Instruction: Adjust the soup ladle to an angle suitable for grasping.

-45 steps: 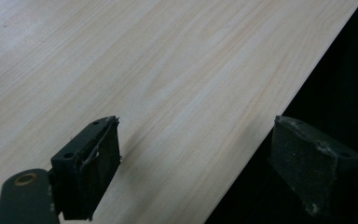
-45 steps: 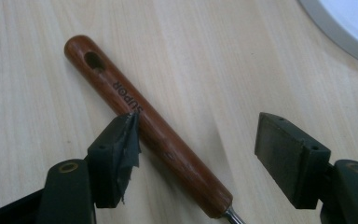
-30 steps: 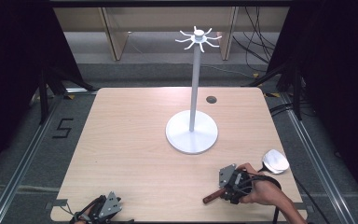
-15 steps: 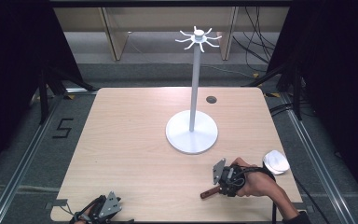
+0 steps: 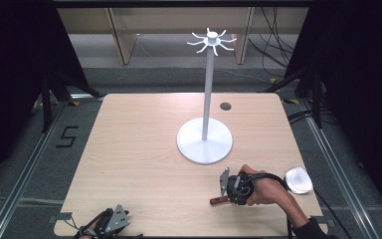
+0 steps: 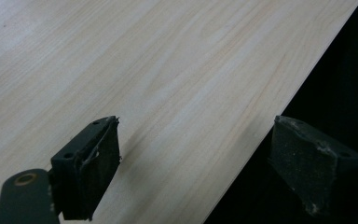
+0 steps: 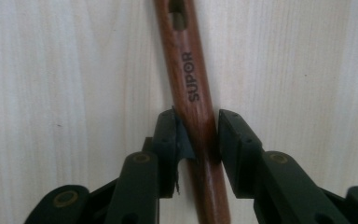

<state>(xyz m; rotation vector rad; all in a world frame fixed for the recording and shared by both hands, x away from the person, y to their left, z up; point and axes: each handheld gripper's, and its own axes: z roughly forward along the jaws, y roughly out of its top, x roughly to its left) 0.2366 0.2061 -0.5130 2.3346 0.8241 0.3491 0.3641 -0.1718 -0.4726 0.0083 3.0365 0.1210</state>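
Near the table's (image 5: 144, 149) front edge, right tongs (image 7: 196, 140) clamping wooden handle (image 7: 193, 84), left tongs (image 6: 196, 158) spread open.

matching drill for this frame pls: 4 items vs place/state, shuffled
Items:
1. left gripper
2. right gripper
3. white stand
4. white object

Places/states:
A. centre of the table, upright
B. open, at the table's near edge
C. right edge of the table, beside the right hand
D. shut on the wooden handle

Pairs: 1-B, 2-D, 3-A, 4-C
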